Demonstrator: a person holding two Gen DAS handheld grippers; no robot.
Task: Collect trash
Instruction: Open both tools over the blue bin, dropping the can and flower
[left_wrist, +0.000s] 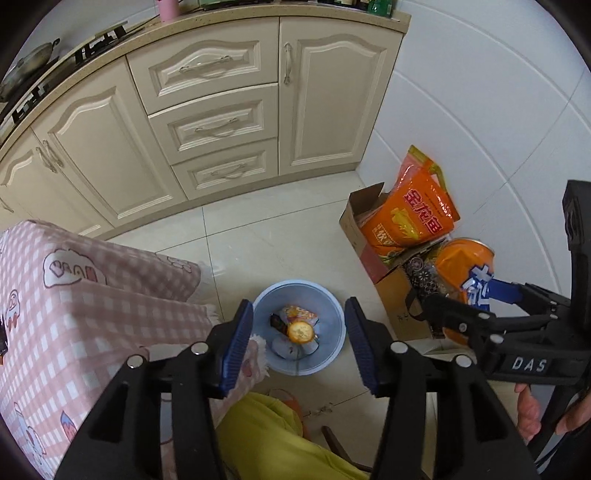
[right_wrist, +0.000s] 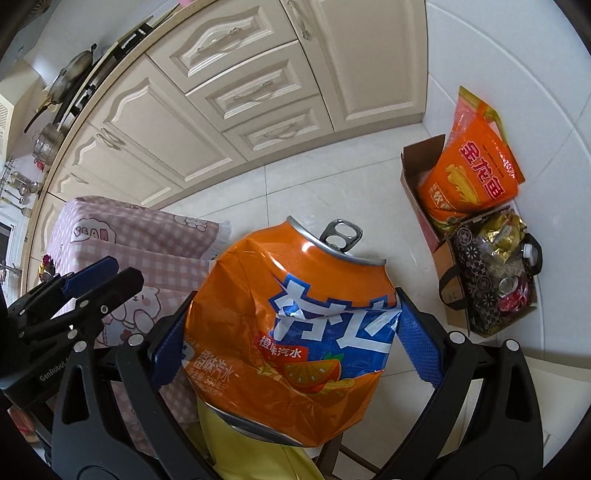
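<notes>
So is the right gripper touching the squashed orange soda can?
Touching. In the right wrist view, the right gripper has both blue pads pressed against the sides of the crushed orange soda can, with no gap showing on either side.

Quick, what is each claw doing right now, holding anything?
Left gripper: open, holding nothing, above the blue bin.
Right gripper: closed on a crushed orange can.
</notes>
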